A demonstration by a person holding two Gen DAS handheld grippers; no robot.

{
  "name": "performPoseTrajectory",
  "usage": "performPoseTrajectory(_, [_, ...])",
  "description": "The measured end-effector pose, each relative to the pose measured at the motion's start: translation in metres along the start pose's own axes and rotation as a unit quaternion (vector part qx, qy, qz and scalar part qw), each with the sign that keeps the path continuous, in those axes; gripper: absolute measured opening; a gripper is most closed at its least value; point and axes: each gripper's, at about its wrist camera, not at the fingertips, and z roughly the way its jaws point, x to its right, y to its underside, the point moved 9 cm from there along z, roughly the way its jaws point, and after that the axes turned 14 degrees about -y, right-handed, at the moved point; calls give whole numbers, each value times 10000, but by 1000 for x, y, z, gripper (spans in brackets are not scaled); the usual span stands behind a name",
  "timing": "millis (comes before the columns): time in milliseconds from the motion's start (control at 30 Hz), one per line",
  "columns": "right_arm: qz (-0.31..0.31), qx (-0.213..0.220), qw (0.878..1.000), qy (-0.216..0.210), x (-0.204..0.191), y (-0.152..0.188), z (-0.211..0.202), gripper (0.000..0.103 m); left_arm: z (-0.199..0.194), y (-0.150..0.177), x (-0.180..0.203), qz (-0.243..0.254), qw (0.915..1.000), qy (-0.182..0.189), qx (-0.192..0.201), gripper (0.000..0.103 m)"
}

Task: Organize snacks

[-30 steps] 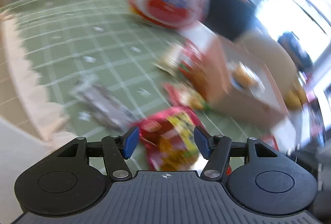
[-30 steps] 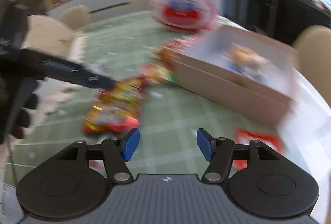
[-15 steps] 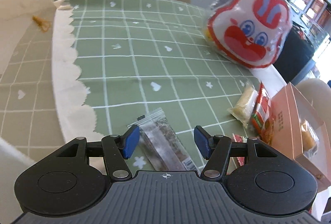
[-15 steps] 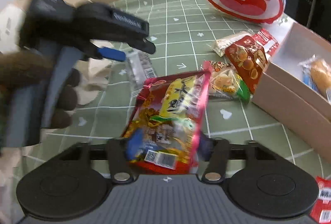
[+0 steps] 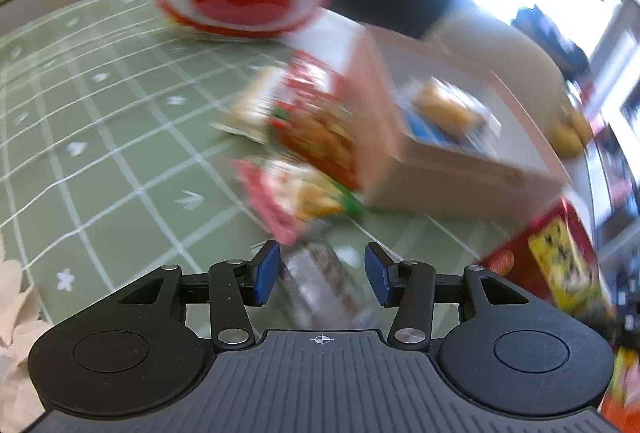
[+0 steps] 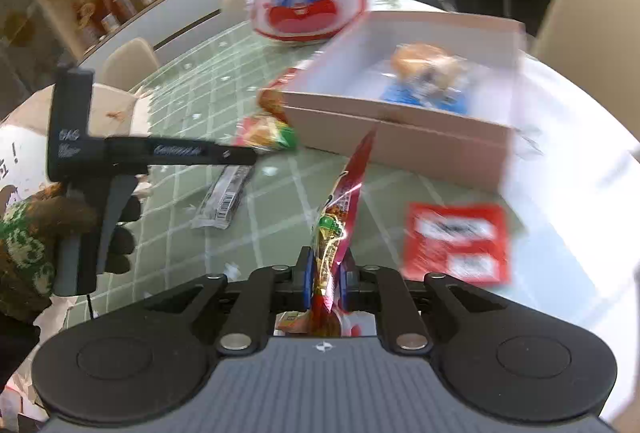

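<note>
Beside the open pink box (image 6: 400, 137), the right gripper (image 6: 326, 279) was closing on the red snack packet (image 6: 340, 217), apparently for boxing next, while the left gripper (image 5: 320, 273), jaws spread but narrowing, straddled a clear-wrapped bar (image 5: 320, 281) on the table.

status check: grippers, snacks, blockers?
Right gripper closing on red snack packet, lifted. Left gripper closing around clear wrapped bar, pads not touching. Open box ahead, unobstructed.

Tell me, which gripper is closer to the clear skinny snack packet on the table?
Left. The left gripper hangs right over the clear packet, jaws closing around it; the right gripper is farther off, pinching a red snack bag.
</note>
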Motion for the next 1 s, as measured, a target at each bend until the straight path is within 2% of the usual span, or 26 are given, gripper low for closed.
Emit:
performPoseTrajectory(33, [84, 16, 10000, 26, 5, 4, -5, 13, -3, 5, 8, 214, 9997, 86, -15, 52])
performPoseTrajectory(100, [152, 29, 9999, 51, 11, 12, -7, 21, -8, 16, 23, 625, 9980, 125, -36, 52])
performPoseTrajectory(167, [56, 17, 9995, 308, 16, 20, -9, 28, -10, 21, 29, 811, 9966, -127, -53, 56])
performPoseTrajectory(200, [-47, -5, 9988, 481, 18, 24, -8, 32, -10, 22, 29, 746, 9967, -301, -78, 57])
performPoseTrajectory(267, [-217, 11, 9967, 782, 21, 30, -2, 48, -7, 19, 27, 373, 9981, -463, -159, 57])
performPoseTrajectory(333, [-368, 89, 9942, 1006, 23, 32, -1, 53, -7, 13, 28, 8, 9986, -487, -219, 56])
performPoseTrajectory(433, [-603, 150, 9915, 1140, 16, 31, 2, 54, -9, 2, 27, -479, 9980, -352, -219, 56])
performPoseTrajectory(533, [-863, 187, 9879, 1276, 12, 30, -2, 54, -18, -4, 27, -663, 9972, -306, -155, 55])
performPoseTrajectory(600, [-1021, 287, 9853, 1342, 9, 28, -7, 54, -20, -8, 32, -487, 9987, -161, -45, 55])
performPoseTrajectory(733, [-940, 343, 9877, 1202, 11, 25, -10, 58, -11, -24, 43, 133, 9994, -151, 285, 55])
performPoseTrajectory(767, [-908, 319, 9880, 1205, 12, 25, -9, 58, -5, -27, 42, 248, 9991, -125, 323, 52])
performPoseTrajectory(867, [-904, 331, 9883, 1182, 11, 26, -10, 58, 21, -28, 24, 109, 9999, -25, -91, 43])
performPoseTrajectory(933, [-900, 357, 9884, 1174, 12, 29, -14, 58, 25, -23, 18, -66, 9990, 334, -306, 38])
performPoseTrajectory(1000, [-810, 400, 9885, 1210, 17, 32, -17, 58, 18, -11, 19, -74, 9963, 706, -488, 38])
